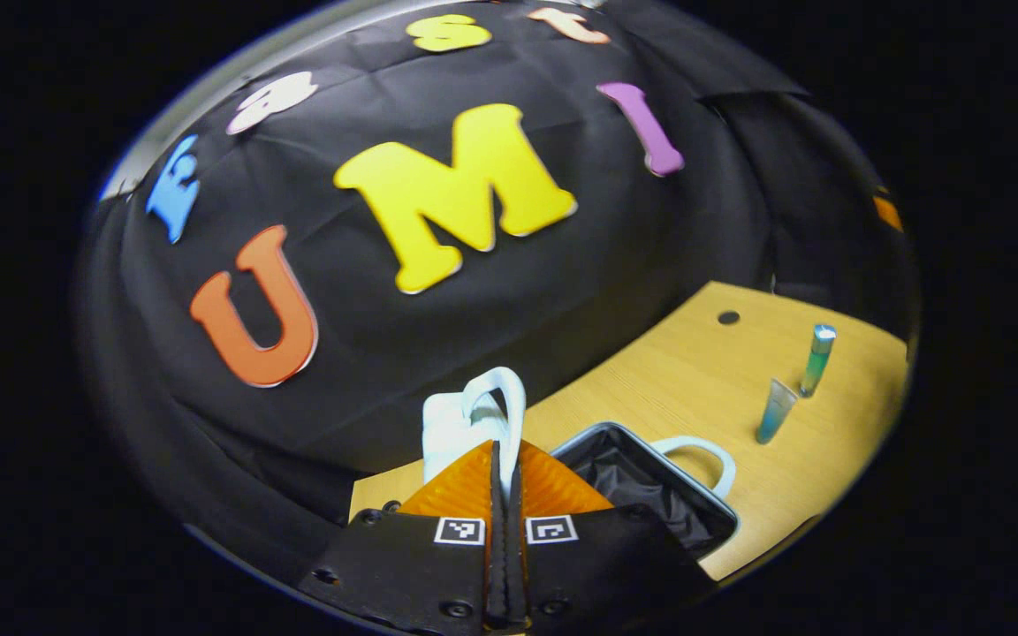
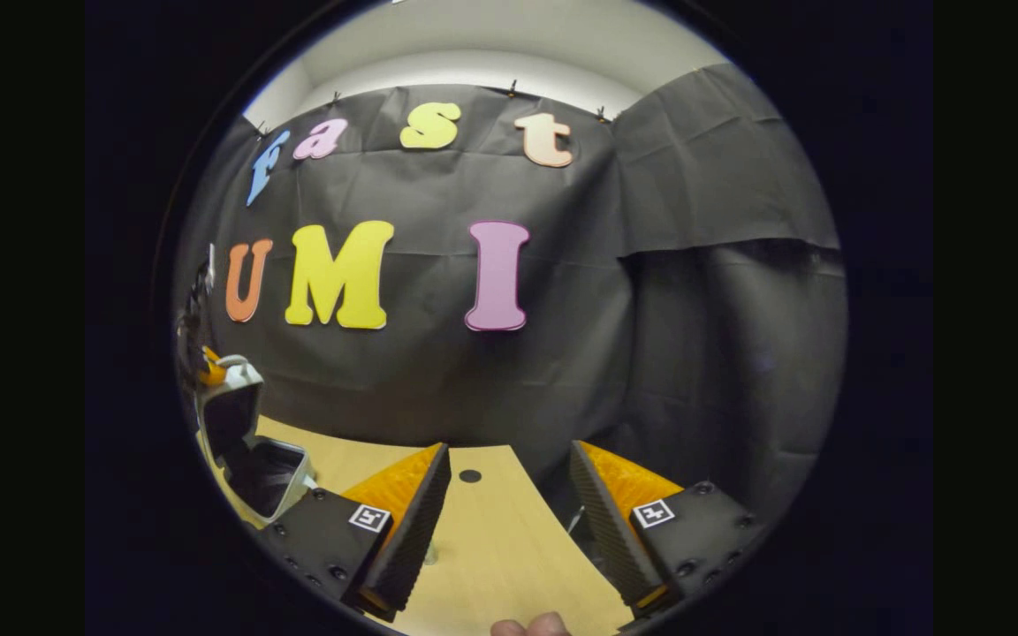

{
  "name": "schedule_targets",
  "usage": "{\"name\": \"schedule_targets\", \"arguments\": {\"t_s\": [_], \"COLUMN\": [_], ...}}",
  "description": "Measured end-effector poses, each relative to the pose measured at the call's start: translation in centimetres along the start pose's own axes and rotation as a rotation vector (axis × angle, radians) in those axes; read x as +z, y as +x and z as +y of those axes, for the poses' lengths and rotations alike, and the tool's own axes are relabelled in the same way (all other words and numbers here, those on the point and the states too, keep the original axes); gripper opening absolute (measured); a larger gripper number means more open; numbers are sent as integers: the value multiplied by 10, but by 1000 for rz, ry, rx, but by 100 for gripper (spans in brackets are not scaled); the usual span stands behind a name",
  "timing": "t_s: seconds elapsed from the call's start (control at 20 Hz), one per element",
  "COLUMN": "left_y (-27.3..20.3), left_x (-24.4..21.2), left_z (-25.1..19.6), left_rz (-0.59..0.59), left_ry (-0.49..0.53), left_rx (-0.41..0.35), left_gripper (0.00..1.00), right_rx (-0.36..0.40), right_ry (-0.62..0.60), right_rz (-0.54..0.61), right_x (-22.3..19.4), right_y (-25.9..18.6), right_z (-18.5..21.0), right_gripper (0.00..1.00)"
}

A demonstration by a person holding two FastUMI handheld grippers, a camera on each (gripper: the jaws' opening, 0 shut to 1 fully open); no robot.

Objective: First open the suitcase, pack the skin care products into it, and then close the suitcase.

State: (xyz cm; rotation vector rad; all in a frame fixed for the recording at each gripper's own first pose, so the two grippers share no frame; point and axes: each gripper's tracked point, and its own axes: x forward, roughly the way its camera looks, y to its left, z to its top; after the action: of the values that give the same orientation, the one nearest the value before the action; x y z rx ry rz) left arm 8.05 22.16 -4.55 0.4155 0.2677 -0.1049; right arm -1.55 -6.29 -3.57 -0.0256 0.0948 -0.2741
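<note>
Pinched fingers of our left gripper (image 1: 504,495) hold the suitcase lid (image 1: 456,424) up for packing two tubes (image 1: 796,384); right gripper (image 2: 509,503) gapes.

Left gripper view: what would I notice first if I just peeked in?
The open suitcase on the wooden table, its lid held up by the shut left gripper. To its right stand two blue-green tubes. In the right gripper view, the right gripper hangs open.

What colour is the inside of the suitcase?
Black: the suitcase has a dark fabric lining, seen best in the left gripper view.
</note>
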Motion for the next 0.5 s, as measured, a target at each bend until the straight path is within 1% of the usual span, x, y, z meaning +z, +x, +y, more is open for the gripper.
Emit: {"name": "schedule_targets", "arguments": {"t_s": [0.15,0.3,0.4,0.45,0.5], "left_y": [-12,-19,-20,-18,-16], "left_x": [-27,-66,-93,-108,-128], "left_z": [58,120,144,155,166], "left_rz": [-41,-78,-114,-112,-92], "left_ry": [-132,-284,-314,-327,-357], "left_rx": [76,134,132,128,133], "left_gripper": [2,3,3,3,3], "right_rx": [34,94,121,136,148], "right_ry": [-29,-51,-71,-82,-93], "right_rz": [-16,-2,7,9,7], "right_x": [11,11,12,13,17], "right_y": [-1,-2,-1,-1,-2], "right_z": [25,60,78,86,94], "right_gripper": [81,81,81,79,79]}}
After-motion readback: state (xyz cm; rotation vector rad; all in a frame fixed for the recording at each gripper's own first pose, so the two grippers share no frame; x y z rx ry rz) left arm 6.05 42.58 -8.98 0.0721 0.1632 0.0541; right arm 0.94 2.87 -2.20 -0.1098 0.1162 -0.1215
